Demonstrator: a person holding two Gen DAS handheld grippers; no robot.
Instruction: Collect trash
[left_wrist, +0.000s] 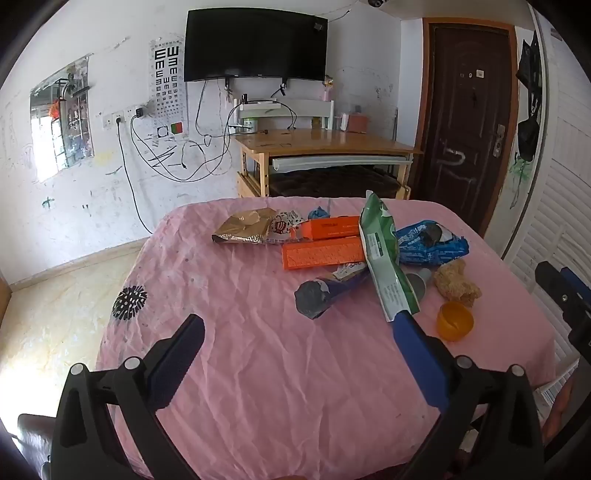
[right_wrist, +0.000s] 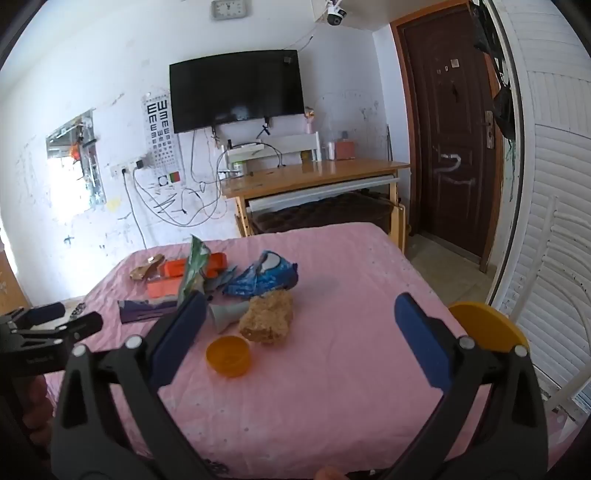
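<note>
Trash lies in a heap on the far half of the pink-clothed table (left_wrist: 258, 369): a brown wrapper (left_wrist: 245, 227), two orange boxes (left_wrist: 323, 253), a green bag (left_wrist: 384, 254), a blue snack bag (left_wrist: 430, 242), a purple wrapper (left_wrist: 325, 291), a brown spongy lump (left_wrist: 456, 282) and an orange cap (left_wrist: 454, 320). My left gripper (left_wrist: 298, 325) hovers open and empty short of the purple wrapper. My right gripper (right_wrist: 300, 304) is open and empty too, with the orange cap (right_wrist: 228, 356) and brown lump (right_wrist: 267, 317) lying just beyond its left finger. The blue bag (right_wrist: 264, 278) and green bag (right_wrist: 194, 269) sit farther back.
A yellow disc (right_wrist: 484, 325) shows at the table's right edge behind my right finger. A white chair (right_wrist: 546, 295) and louvred doors stand to the right. A wooden desk (left_wrist: 325, 147) and a dark door (left_wrist: 469, 122) are beyond the table. The left gripper (right_wrist: 44, 321) shows at the right view's left edge.
</note>
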